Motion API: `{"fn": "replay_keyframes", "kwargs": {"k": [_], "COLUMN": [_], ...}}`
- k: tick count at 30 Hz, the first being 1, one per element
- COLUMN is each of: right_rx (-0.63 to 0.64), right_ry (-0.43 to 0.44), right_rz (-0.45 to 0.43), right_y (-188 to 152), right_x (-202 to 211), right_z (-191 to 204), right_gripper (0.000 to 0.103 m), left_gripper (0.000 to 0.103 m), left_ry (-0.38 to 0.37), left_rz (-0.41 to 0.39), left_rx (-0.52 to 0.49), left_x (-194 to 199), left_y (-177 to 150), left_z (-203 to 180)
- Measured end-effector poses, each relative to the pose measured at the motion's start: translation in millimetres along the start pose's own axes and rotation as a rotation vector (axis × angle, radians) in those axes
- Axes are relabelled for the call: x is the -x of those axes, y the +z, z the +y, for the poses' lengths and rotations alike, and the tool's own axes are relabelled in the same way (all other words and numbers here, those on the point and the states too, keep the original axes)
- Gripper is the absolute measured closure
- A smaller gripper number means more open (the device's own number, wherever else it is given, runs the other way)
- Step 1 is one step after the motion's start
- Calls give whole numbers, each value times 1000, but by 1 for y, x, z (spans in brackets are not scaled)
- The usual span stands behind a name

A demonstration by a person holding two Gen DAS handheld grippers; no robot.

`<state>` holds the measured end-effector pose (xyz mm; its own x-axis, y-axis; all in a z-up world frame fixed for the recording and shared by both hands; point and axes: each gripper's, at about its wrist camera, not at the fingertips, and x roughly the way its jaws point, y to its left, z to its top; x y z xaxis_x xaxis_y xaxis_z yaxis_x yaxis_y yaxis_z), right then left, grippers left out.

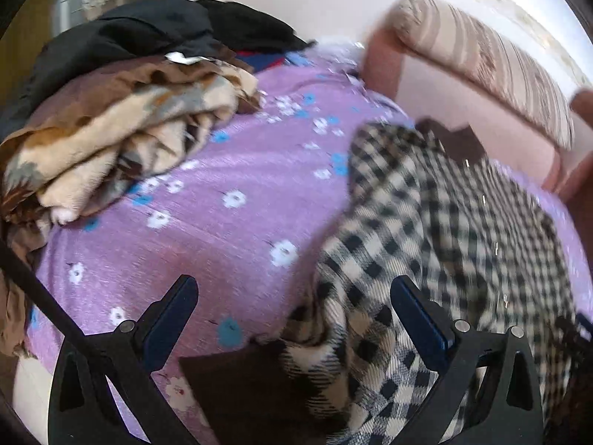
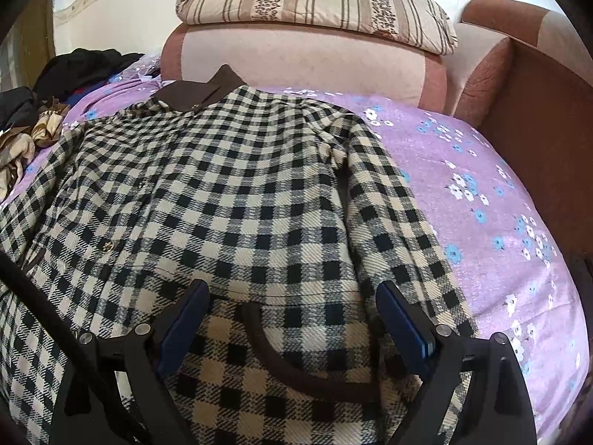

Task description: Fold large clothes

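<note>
Folding of checked coat [image 2: 229,193] in early stage: laid front-up across purple flowered sheet [image 2: 481,185], brown collar [image 2: 196,92] toward sofa back [image 2: 304,59], sleeves lying along both sides. No fold visibly made yet, judging by how flat the body lies.

Step in hand, by judgement: taking a sleeve or side edge to bring it across the body. To do well: pinch only the top layer at the sleeve end, brown cuff [image 1: 241,382] being a firm hold; lift just clear of the body; carry straight across so the fold line runs parallel to the button row; keep the other side pinned flat (thick woollen-looking cloth, likely to drag and bunch otherwise). Left view blurred, so exact edge position uncertain.

Left gripper [image 1: 292,311]: low over the coat's left sleeve, pointing along the sheet toward the heap of other clothes [image 1: 122,122]. Fingers spread wide, nothing between them; cuff and checked cloth lying below the gap, contact not determinable.

Right gripper [image 2: 292,307]: centred over the lower body of the coat, pointing toward the collar, tilted down at the cloth. Fingers wide apart, holding nothing; brown-trimmed pocket edge [image 2: 296,367] beneath the gap.

Striped pillow [image 2: 315,3] on top of sofa back, well clear of work area.
</note>
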<state>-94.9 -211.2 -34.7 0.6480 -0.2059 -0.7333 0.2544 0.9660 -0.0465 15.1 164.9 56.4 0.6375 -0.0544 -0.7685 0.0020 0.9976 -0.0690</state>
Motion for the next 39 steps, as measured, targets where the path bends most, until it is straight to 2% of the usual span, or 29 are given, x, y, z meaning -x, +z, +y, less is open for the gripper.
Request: {"fn": "replay_keyframes", "kwargs": {"k": [1,2,3,4,5,7,11,12,14,15,16,17,18,20,22,24,27,32,39], "right_rx": [7,15,23,35,43,50,23,12,-9,-17,-24,-25,-21,-5,12,27,36,22,33], "right_ry": [1,2,2,0,-3,-9,-14,-17,-14,-12,-10,-10,-11,-15,-19,-24,-30,-31,-22], "right_rz": [-3,-5,-9,-13,-16,-18,-19,-19,-11,-7,-2,0,1,-1,-6,-12,-17,-14,-10], "right_y": [0,0,0,-1,-1,-2,-1,0,1,1,1,1,0,0,-1,-2,-3,-3,-5], "right_x": [0,1,1,2,2,2,3,2,1,0,0,-1,-1,-1,0,1,2,1,1], "right_z": [2,4,6,8,9,9,1,-2,-7,-8,-10,-9,-9,-5,-1,2,3,-1,3], "right_gripper": [9,9,9,9,9,9,9,9,9,9,9,9,9,9,9,9,9,9,9], "left_gripper": [0,7,42,69,100,99,98,92,88,88,87,80,67,52,46,34,32,32,32], "left_ry": [4,18,42,77,104,153,435,491,580,592,571,520,456,378,332,274,206,76,7], "left_rz": [13,27,43,75,108,115,2,-19,-44,-58,-75,-97,-120,-167,-213,-229,-203,-106,-68], "left_rx": [-17,-38,-61,-82,-85,-24,68,99,172,197,213,219,214,190,137,48,-58,-220,-350], "left_x": [-3,-6,-9,-14,-20,-22,-3,1,8,11,15,20,25,32,39,38,32,19,20], "left_y": [-1,-3,-5,-6,-8,-8,4,7,9,9,10,9,8,8,6,3,-4,-33,-70], "left_z": [-6,-10,-15,-18,-18,-7,28,37,54,59,62,60,55,42,18,-13,-52,-119,-166]}}
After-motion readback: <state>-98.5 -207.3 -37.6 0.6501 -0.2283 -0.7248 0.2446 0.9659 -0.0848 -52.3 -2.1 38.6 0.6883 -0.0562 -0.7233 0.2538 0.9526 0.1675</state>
